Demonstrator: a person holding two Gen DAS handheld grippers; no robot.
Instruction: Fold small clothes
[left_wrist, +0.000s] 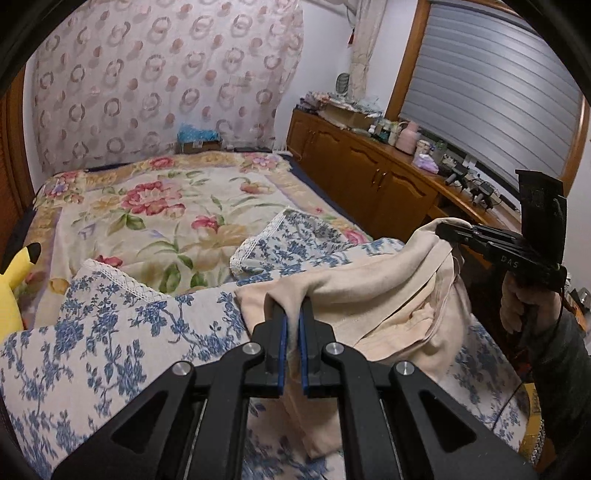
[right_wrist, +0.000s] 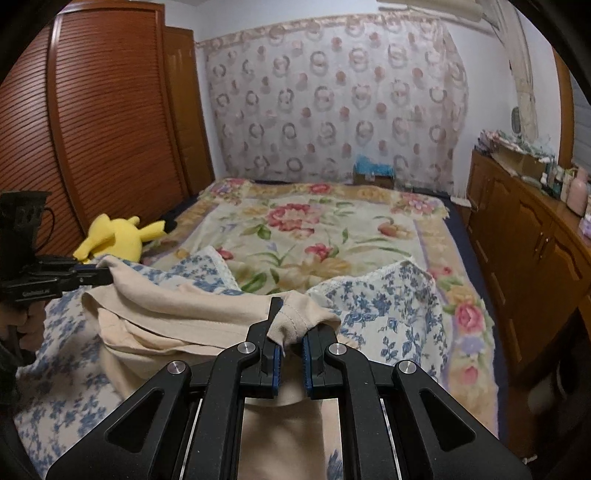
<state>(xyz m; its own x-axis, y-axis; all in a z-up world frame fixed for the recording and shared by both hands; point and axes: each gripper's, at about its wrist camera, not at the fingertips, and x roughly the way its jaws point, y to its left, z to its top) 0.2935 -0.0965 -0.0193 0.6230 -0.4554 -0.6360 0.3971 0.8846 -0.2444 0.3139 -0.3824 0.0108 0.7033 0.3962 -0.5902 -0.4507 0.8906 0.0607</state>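
A cream garment (left_wrist: 369, 295) hangs stretched between both grippers above a blue floral cloth (left_wrist: 110, 332) on the bed. In the left wrist view my left gripper (left_wrist: 291, 314) is shut on one edge of it, with fabric pinched between the blue pads. The right gripper (left_wrist: 443, 230) shows at the right, held by a gloved hand (left_wrist: 517, 306), clamped on the other edge. In the right wrist view my right gripper (right_wrist: 293, 325) is shut on a bunched hem of the garment (right_wrist: 166, 317). The left gripper (right_wrist: 105, 275) grips the far corner at the left.
A floral bedspread (left_wrist: 166, 214) covers the bed beyond the blue cloth (right_wrist: 388, 306). A yellow plush toy (right_wrist: 114, 236) lies at the bed's left edge beside a wooden wardrobe (right_wrist: 110, 129). A wooden cabinet (right_wrist: 524, 240) with clutter on top runs along the right.
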